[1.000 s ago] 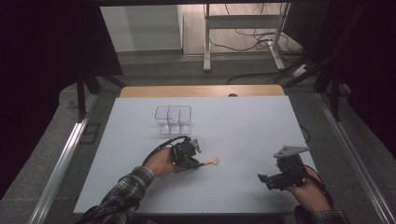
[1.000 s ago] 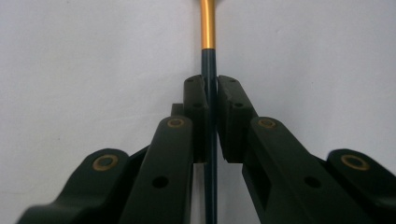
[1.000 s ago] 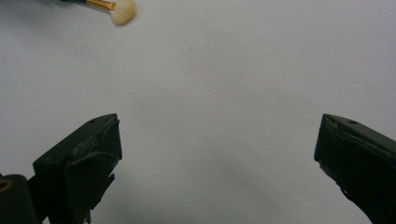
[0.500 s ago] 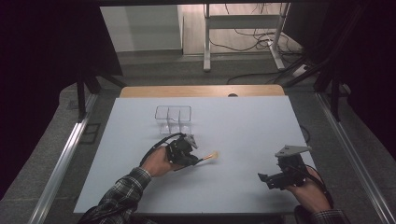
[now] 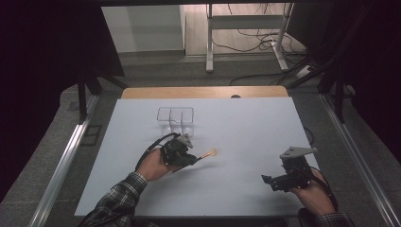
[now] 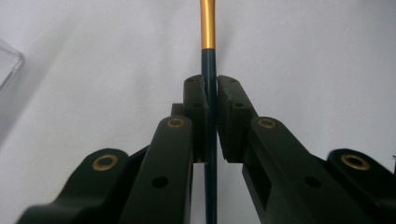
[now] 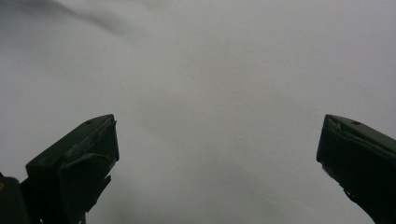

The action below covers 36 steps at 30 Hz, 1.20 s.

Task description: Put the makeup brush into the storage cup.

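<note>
Brush (image 5: 202,156) — a slim makeup-type one with a dark handle, gold ferrule and pale bristle tip — is clamped in the left gripper (image 5: 189,159), its tip jutting out to the right just above the white table (image 5: 246,132). From the left gripper view the 2 jaws are closed tight on the dark handle (image 6: 210,116), with the gold ferrule (image 6: 207,23) running on past the pads. Behind this gripper, near it but apart, stands a clear plastic organizer (image 5: 176,120) with 2 compartments side by side; nothing can be made out inside either. At the table's near right corner, well apart from the brush, the right gripper (image 5: 267,181) sits low — its jaws spread wide with bare table between them in the right gripper view, grasping nothing.
</note>
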Tool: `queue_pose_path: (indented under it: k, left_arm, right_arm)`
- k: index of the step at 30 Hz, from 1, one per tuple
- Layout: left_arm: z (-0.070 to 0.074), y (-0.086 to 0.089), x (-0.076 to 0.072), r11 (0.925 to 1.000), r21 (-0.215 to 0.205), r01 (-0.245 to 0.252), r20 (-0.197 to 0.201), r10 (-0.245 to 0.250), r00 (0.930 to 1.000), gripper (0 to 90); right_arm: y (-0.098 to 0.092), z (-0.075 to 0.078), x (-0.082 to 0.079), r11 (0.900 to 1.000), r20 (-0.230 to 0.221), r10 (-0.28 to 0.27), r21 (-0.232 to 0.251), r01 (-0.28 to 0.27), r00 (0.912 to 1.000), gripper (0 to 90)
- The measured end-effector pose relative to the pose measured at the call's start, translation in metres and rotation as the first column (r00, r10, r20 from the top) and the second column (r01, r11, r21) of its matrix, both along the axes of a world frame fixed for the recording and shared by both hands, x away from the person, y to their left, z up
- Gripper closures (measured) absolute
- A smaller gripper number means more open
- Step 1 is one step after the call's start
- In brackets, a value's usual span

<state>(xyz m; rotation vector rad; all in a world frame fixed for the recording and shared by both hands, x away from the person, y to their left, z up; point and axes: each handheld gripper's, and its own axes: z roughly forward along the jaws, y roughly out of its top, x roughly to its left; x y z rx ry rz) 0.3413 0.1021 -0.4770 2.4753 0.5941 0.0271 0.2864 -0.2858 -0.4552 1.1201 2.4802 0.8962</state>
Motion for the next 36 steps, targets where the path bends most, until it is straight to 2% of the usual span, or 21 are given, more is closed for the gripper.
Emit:
queue_pose_path:
  k: [5,12,15,22,25,28,31,36]
  left_arm:
    - [0.004,0.008,-0.004,0.9993,-0.027,-0.026,0.009,0.026,0.9996,83.7]
    - [0.007,0.014,-0.008,0.9980,-0.041,-0.048,0.014,0.049,0.9987,83.7]
    - [0.008,0.018,-0.011,0.9938,-0.076,-0.081,0.009,0.082,0.9966,83.7]
    - [0.013,0.028,-0.015,0.9883,-0.103,-0.112,0.022,0.115,0.9931,83.7]
    - [0.016,0.034,-0.016,0.9827,-0.126,-0.136,0.027,0.140,0.9898,83.7]
    - [0.017,0.040,-0.016,0.9822,-0.129,-0.137,0.034,0.142,0.9893,83.7]
    - [0.019,0.047,-0.018,0.9771,-0.144,-0.157,0.036,0.164,0.9858,83.7]
    - [0.019,0.052,-0.021,0.9732,-0.152,-0.173,0.042,0.181,0.9826,83.6]
  right_arm:
    - [0.000,0.000,0.000,1.000,-0.003,-0.002,-0.004,0.002,1.0000,0.0]
    - [0.000,0.000,0.000,1.000,0.001,-0.004,-0.001,0.004,1.0000,0.0]
    - [0.000,0.000,0.000,1.000,0.000,-0.007,0.000,0.007,1.0000,0.0]
    - [0.000,0.000,0.000,1.000,0.002,-0.004,-0.004,0.004,1.0000,0.0]
    - [0.000,0.000,0.000,1.000,0.002,-0.004,-0.005,0.004,1.0000,0.0]
    - [0.000,0.000,0.000,1.000,0.002,-0.006,-0.005,0.006,1.0000,0.0]
    - [0.000,0.001,0.000,1.000,0.004,-0.006,-0.004,0.006,1.0000,0.0]
    - [0.000,0.001,0.000,1.000,0.006,-0.007,-0.004,0.007,1.0000,0.0]
